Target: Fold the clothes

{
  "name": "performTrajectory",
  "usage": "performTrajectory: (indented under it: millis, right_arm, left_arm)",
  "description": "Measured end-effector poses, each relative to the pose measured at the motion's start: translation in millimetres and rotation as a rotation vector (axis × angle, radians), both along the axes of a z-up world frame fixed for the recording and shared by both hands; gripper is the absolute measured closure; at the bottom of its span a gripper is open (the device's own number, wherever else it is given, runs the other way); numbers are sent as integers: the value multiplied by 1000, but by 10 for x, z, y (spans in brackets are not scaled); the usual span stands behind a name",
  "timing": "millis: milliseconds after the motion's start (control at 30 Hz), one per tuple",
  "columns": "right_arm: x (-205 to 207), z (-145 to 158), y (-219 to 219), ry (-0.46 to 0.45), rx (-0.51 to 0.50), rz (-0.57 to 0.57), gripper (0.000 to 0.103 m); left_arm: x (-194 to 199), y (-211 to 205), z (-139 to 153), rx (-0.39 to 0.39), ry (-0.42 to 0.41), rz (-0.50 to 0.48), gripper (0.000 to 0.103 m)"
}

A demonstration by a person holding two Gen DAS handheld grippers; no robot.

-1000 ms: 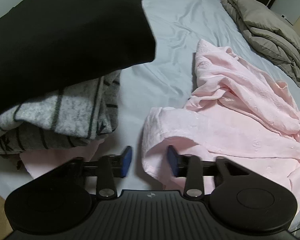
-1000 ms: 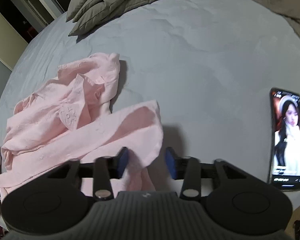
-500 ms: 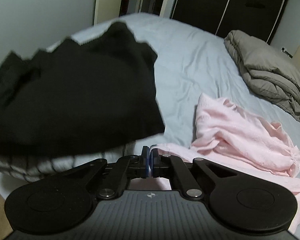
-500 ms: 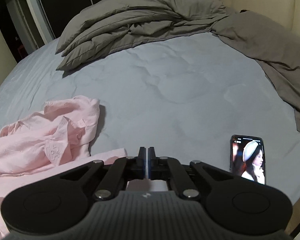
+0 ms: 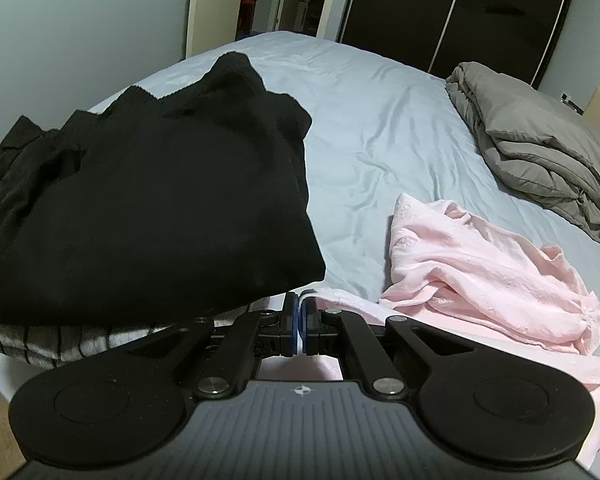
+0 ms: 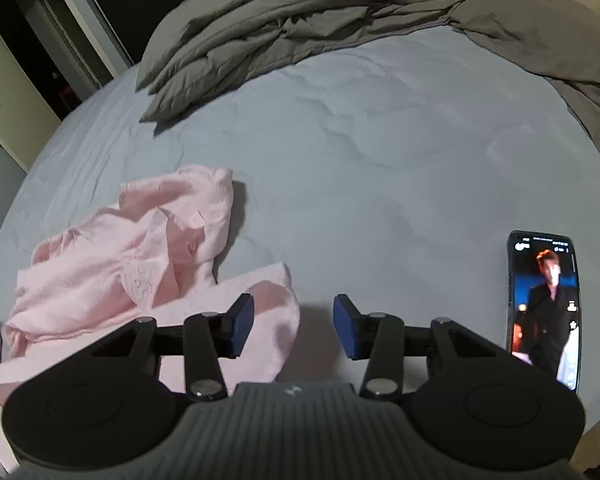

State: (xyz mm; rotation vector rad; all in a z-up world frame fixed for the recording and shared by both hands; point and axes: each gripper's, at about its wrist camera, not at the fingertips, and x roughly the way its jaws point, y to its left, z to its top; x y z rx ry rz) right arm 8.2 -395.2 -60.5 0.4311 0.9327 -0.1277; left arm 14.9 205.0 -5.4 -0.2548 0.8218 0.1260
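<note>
A crumpled pink shirt (image 5: pixel 480 272) lies on the light blue bed sheet (image 5: pixel 380 140); it also shows in the right wrist view (image 6: pixel 148 264). My left gripper (image 5: pixel 299 320) is shut, its blue pads pinching the near pink hem, which runs off to the right. My right gripper (image 6: pixel 293 326) is open and empty, just above the shirt's right corner, with one pad (image 6: pixel 242 326) over the pink cloth.
A stack of folded clothes, black sweater (image 5: pixel 148 208) on a grey striped one (image 5: pixel 60 340), sits at left. A grey duvet (image 5: pixel 540 152) is bunched at the far side, also seen from the right wrist (image 6: pixel 320 12). A lit phone (image 6: pixel 544 304) lies at right.
My right gripper was shut half a second ago and has opened and dropped back toward the shirt corner. My left gripper closed on the hem a second ago and stays shut, slightly raised.
</note>
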Motion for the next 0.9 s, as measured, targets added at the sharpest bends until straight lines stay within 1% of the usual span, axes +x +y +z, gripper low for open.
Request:
performTrajectory:
  millis: [100, 200, 267, 300, 333, 367, 400, 500, 600, 733, 833, 900]
  right_arm:
    - [46, -91, 33, 24, 7, 9, 57]
    - [54, -65, 46, 9, -14, 3, 57]
    - [60, -48, 55, -1, -28, -1, 69]
    - [63, -39, 59, -6, -34, -3, 84]
    - [66, -31, 64, -12, -41, -5, 89]
    - [69, -22, 68, -17, -48, -7, 90]
    - [72, -13, 72, -22, -55, -9, 96]
    - [81, 13, 85, -37, -76, -15, 99]
    - [90, 40, 98, -53, -97, -21, 100]
    - [23, 216, 113, -100, -163, -25, 101]
    - [-45, 410, 119, -147, -187, -30, 101]
    - [-89, 567, 118, -186, -197, -31, 101]
  left_arm:
    - [25, -4, -28, 1, 7, 0, 103]
    - [37, -11, -48, 5, 11, -3, 103]
    - [47, -11, -69, 9, 17, -3, 103]
    - [51, -8, -76, 10, 19, -2, 103]
    - [53, -5, -75, 9, 18, 0, 103]
    - [55, -3, -74, 9, 17, 3, 103]
    - [56, 0, -73, 8, 15, 5, 103]
    - [49, -6, -35, 16, -1, 10, 103]
    - [43, -32, 29, 41, -17, 4, 103]
    - [12, -81, 128, 74, -33, -7, 103]
    - [-29, -119, 270, 109, -61, -19, 103]
    - [-19, -118, 374, 115, -74, -28, 103]
